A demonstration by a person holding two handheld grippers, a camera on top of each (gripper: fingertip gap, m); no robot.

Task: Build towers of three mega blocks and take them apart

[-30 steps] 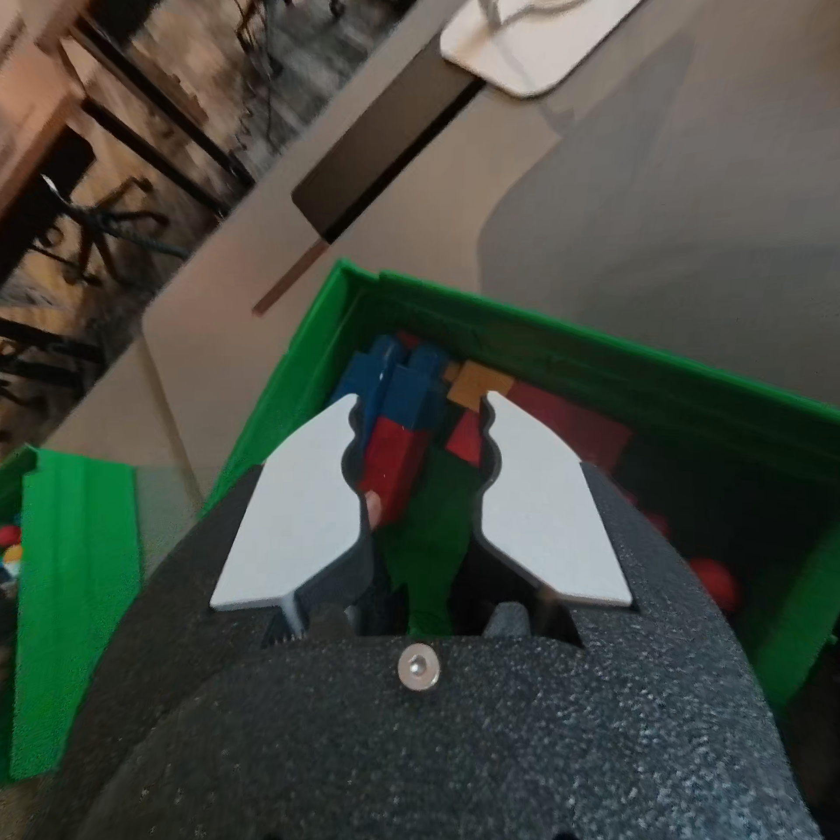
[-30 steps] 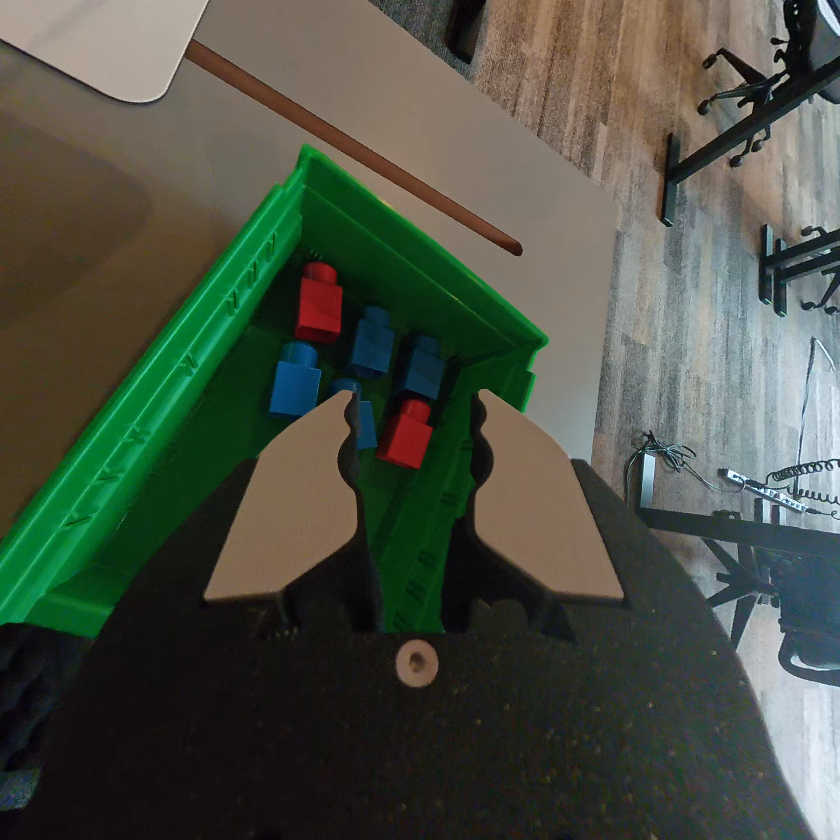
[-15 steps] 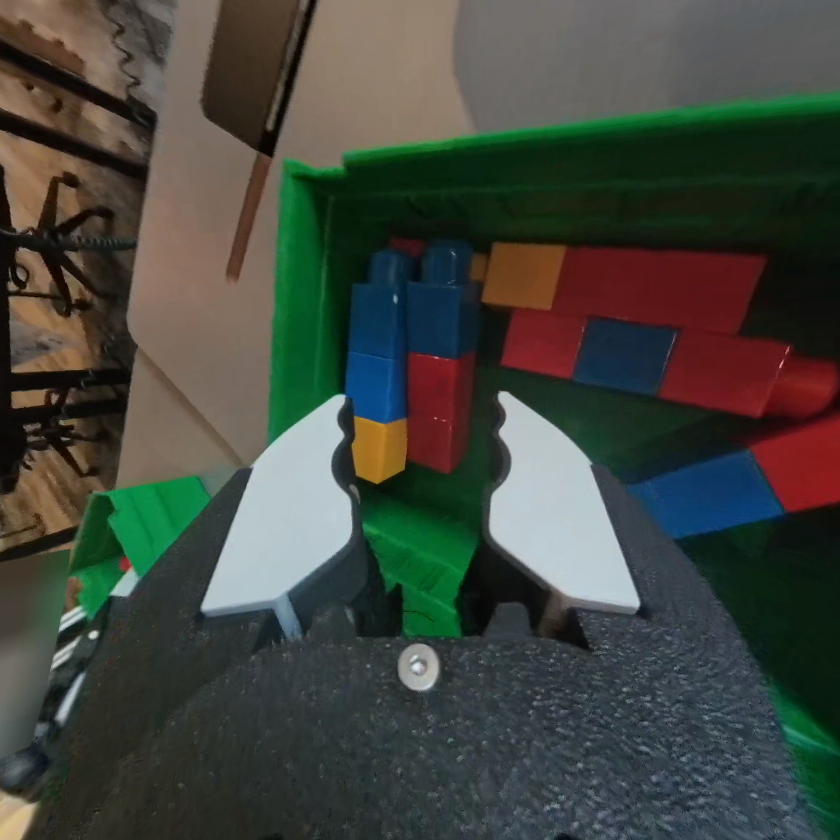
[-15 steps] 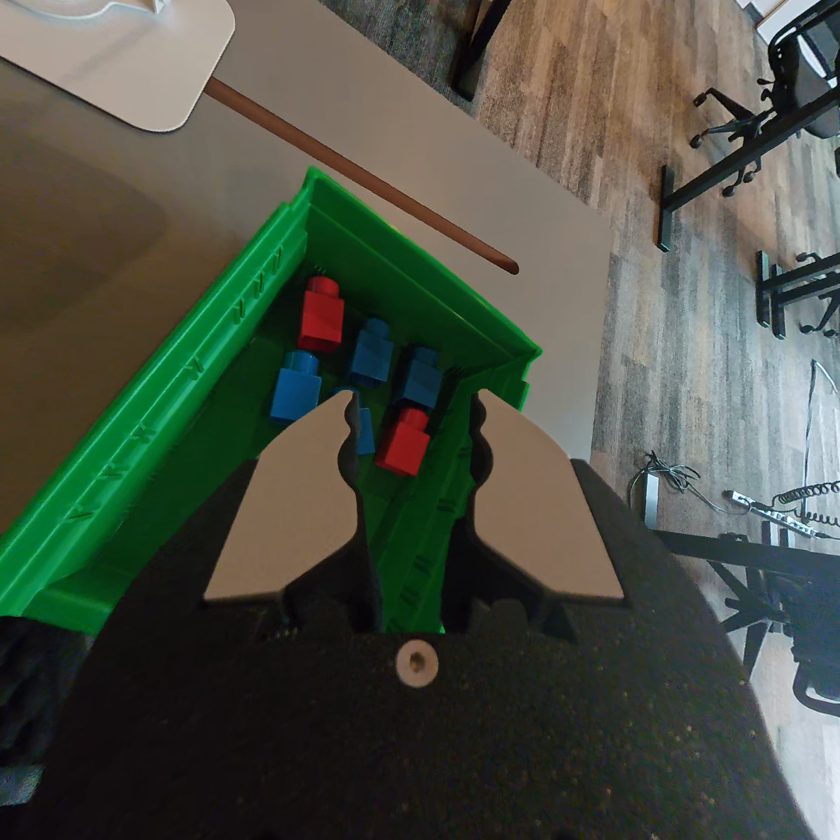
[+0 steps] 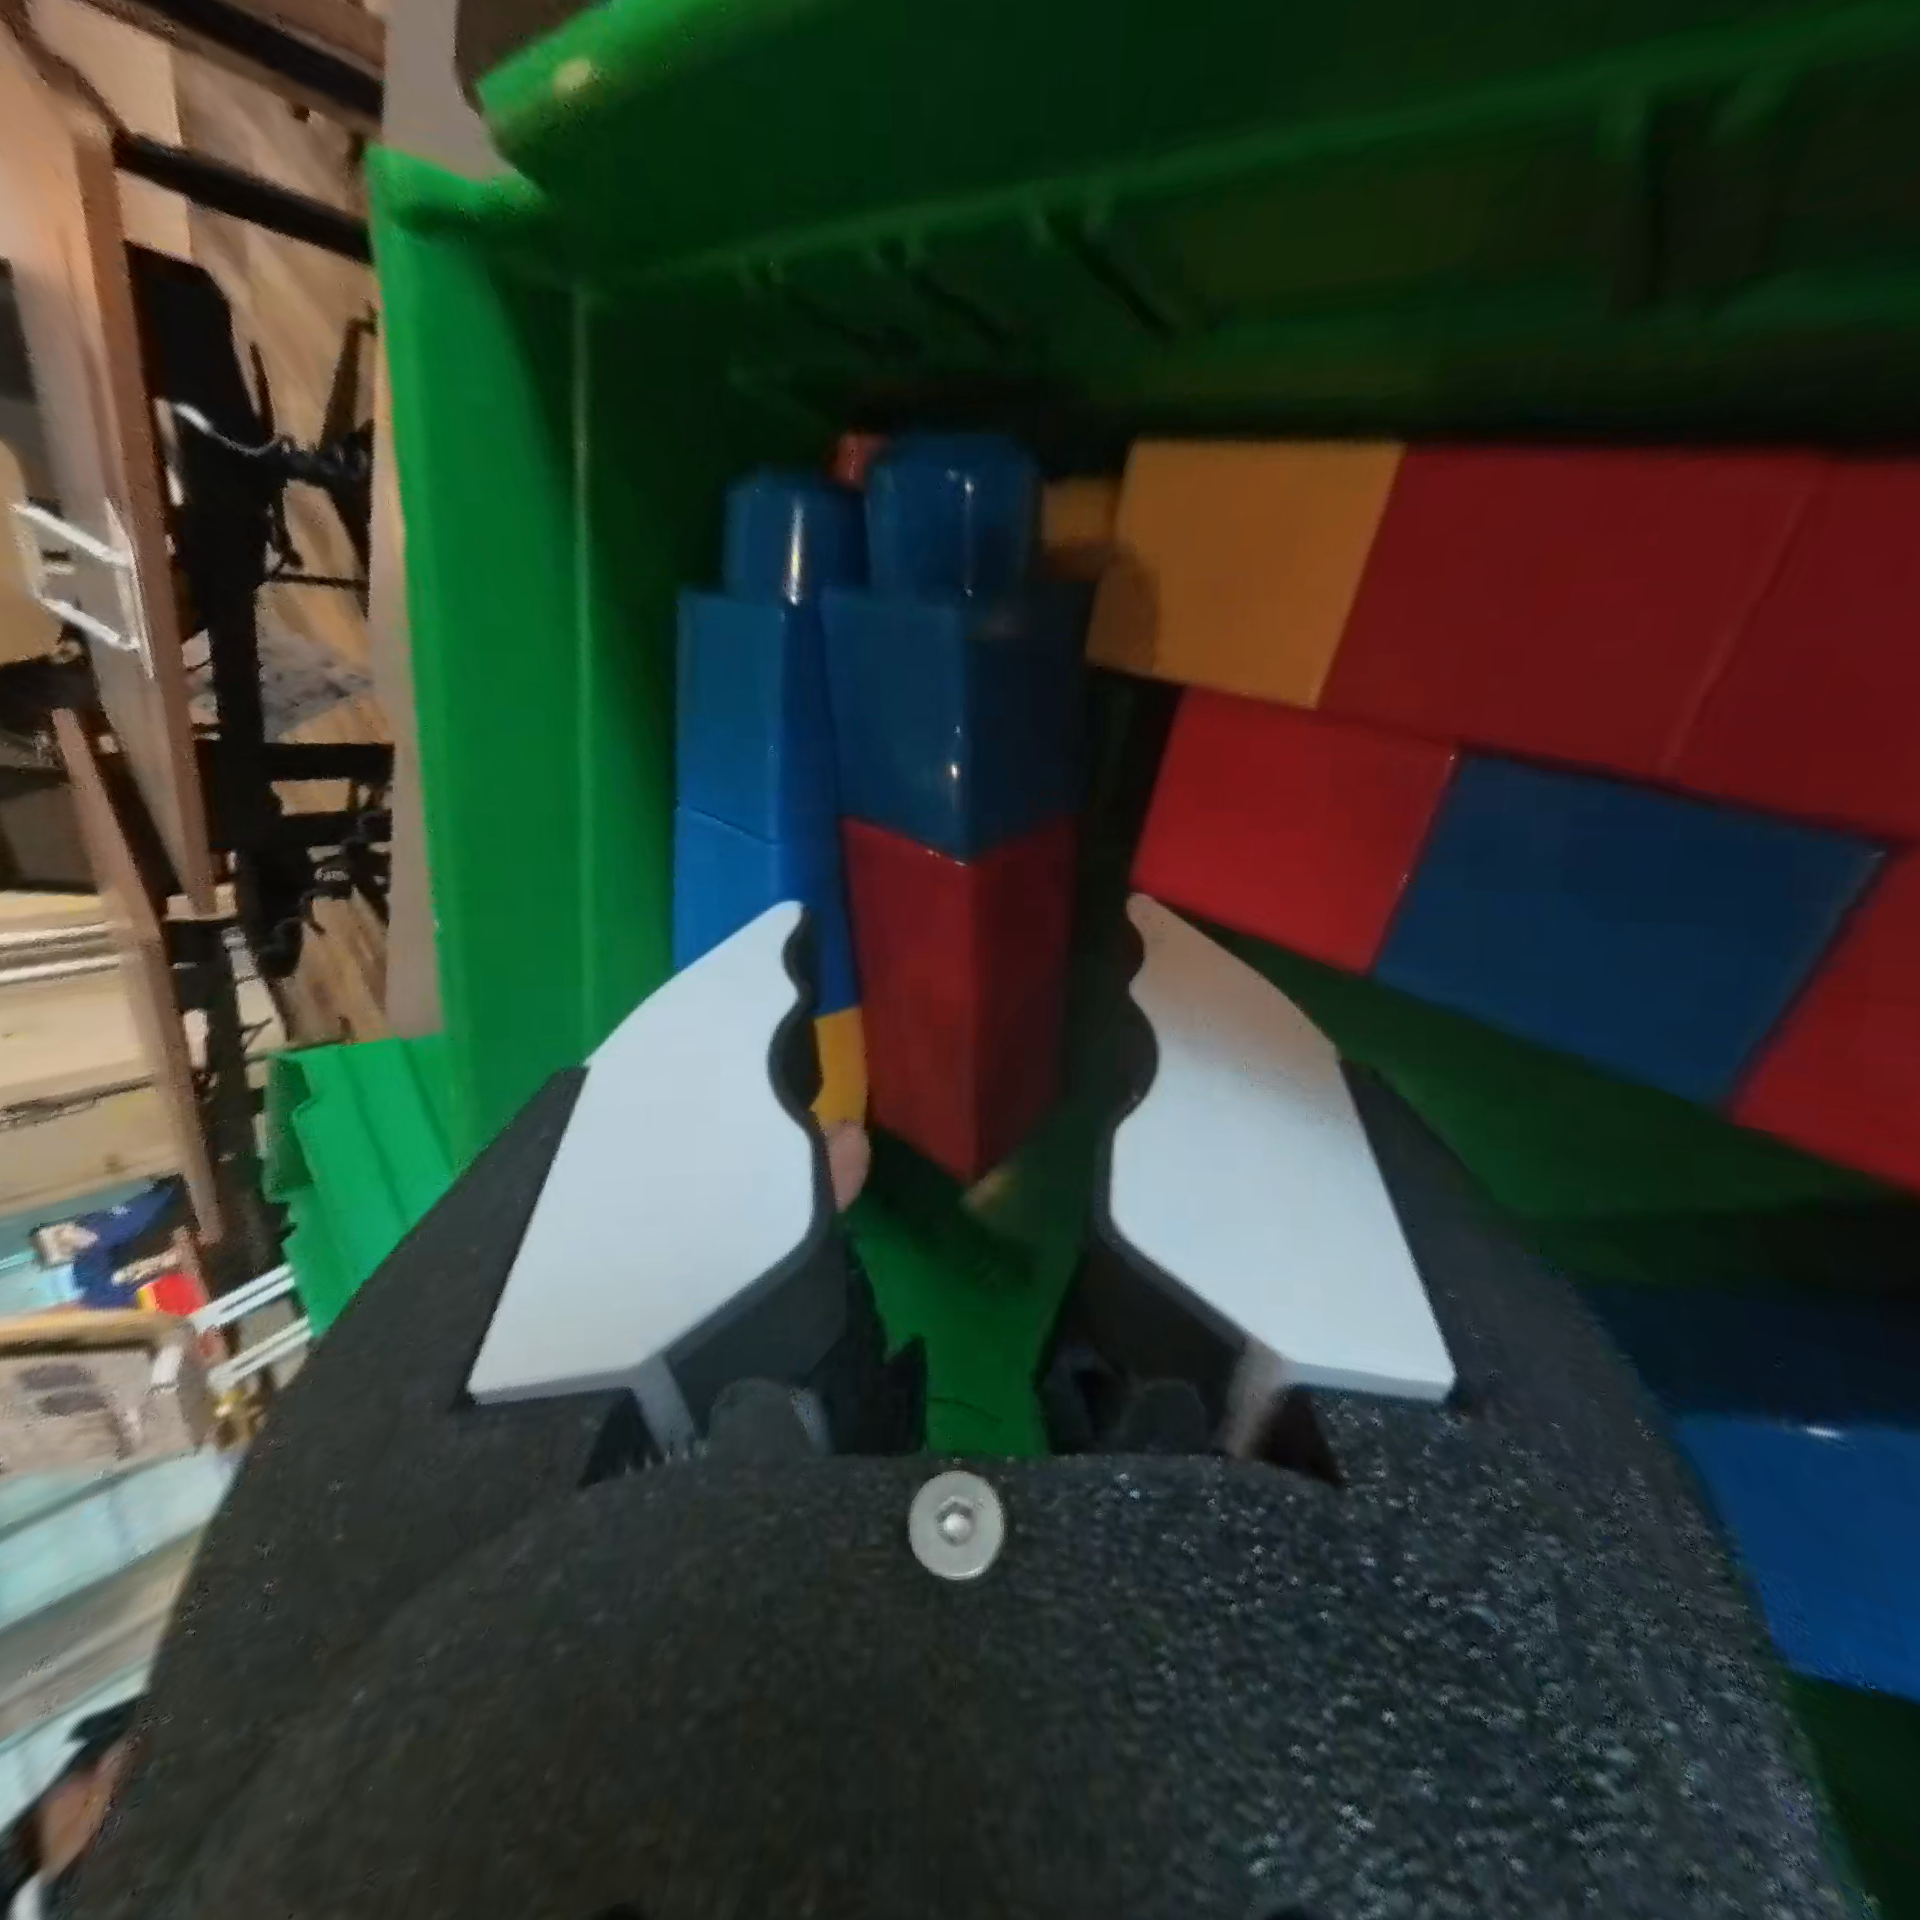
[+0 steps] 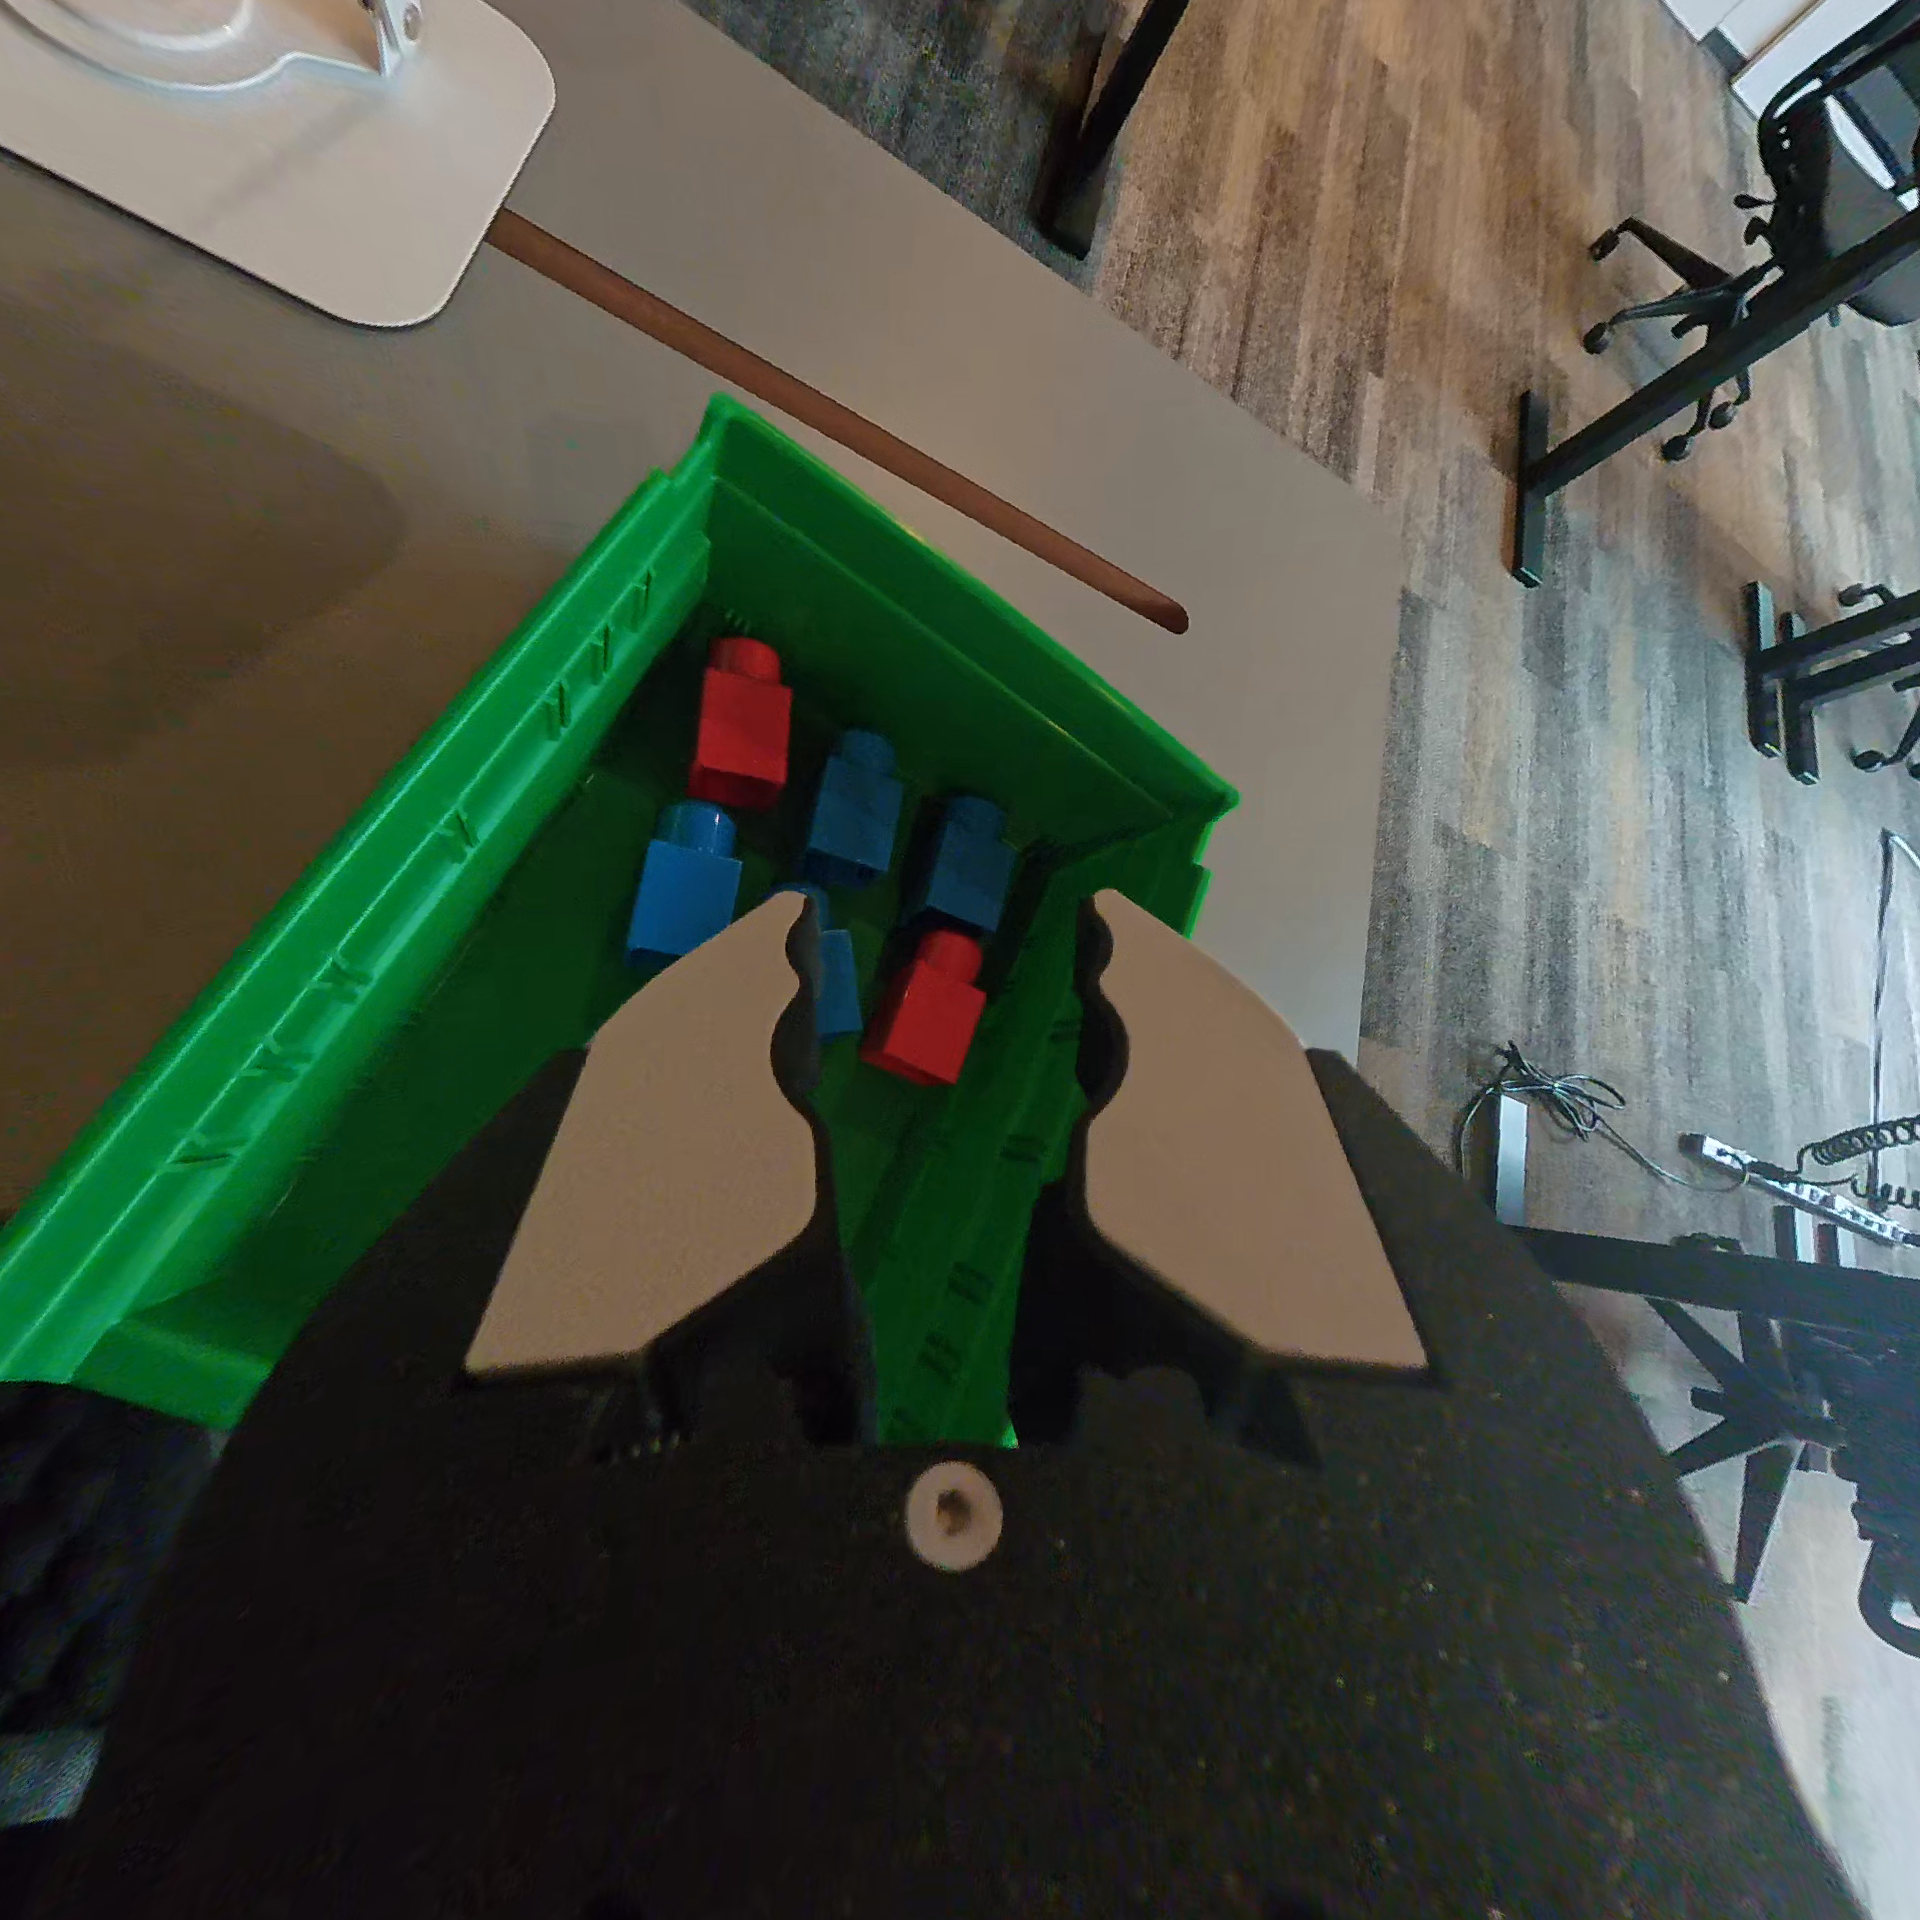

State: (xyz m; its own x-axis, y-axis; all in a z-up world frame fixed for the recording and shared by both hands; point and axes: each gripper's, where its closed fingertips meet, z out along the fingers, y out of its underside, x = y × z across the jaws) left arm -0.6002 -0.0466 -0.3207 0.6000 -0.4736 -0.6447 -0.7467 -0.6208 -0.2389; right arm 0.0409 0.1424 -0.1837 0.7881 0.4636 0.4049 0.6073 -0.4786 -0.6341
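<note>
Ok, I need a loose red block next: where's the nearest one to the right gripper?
In the right wrist view, a single red block lies in the green bin, just ahead of the open right gripper, right of a partly hidden blue block.

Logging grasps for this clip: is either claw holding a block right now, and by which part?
Nothing is held. The left claw is open, straddling a red-and-blue tower without gripping it; the right claw hangs open above the loose blocks.
</note>
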